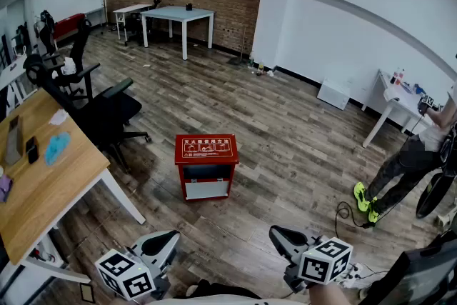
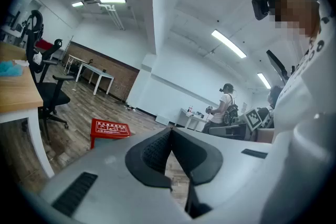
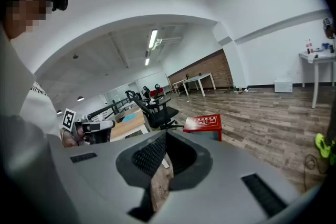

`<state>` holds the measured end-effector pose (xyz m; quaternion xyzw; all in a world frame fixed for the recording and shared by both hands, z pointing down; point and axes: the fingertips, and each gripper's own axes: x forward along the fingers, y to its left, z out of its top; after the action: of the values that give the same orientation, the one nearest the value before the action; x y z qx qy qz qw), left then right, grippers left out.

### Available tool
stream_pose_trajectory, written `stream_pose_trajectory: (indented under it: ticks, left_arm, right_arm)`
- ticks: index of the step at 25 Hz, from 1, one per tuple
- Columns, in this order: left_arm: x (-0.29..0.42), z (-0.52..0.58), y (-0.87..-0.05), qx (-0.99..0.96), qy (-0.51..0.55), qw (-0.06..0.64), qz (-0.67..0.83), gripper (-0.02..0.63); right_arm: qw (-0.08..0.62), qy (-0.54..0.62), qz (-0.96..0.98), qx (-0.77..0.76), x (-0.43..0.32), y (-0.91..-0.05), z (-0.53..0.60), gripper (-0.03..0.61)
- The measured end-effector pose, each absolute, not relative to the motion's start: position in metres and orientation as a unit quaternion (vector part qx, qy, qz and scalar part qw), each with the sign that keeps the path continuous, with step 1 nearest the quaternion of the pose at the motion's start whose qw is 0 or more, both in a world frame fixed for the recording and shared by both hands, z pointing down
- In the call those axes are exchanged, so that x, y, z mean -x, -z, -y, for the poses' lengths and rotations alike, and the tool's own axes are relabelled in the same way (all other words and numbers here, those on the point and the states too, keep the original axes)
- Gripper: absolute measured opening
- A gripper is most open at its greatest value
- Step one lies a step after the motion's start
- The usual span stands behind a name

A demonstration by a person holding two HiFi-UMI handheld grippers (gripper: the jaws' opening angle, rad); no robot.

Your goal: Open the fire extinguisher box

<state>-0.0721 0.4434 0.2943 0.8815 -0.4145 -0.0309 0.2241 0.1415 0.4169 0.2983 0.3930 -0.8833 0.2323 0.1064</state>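
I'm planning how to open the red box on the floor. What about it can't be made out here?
- Head view: fire extinguisher box too small to show any latch or handle; its lid print unreadable.
- Head view: its back, turned away.
- Left gripper view: its lower front, behind the body of the left gripper.
- Right gripper view: its base, behind the body of the right gripper.
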Motion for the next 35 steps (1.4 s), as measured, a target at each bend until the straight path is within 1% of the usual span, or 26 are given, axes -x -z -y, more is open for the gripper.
stream_pose_trajectory:
  ticks: [21, 27, 35]
  left_arm:
    - [0.084, -0.427, -0.299, -0.884, 0.033, 0.23, 0.406, 0.006]
    - [0.103, -0.417, -0.299, -0.884, 0.033, 0.232, 0.405, 0.006]
    - [0.128, -0.401, -0.304, -0.895, 0.029, 0.221, 0.386, 0.006]
  right_arm:
    - [0.118, -0.231, 0.886, -0.385, -0.126, -0.3, -0.403, 0.009]
    - [0.097, -0.232, 0.892, -0.375, -0.104, -0.294, -0.393, 0.009]
    - [0.071, -0.193, 0.897, -0.391, -0.065, -0.291, -0.376, 0.011]
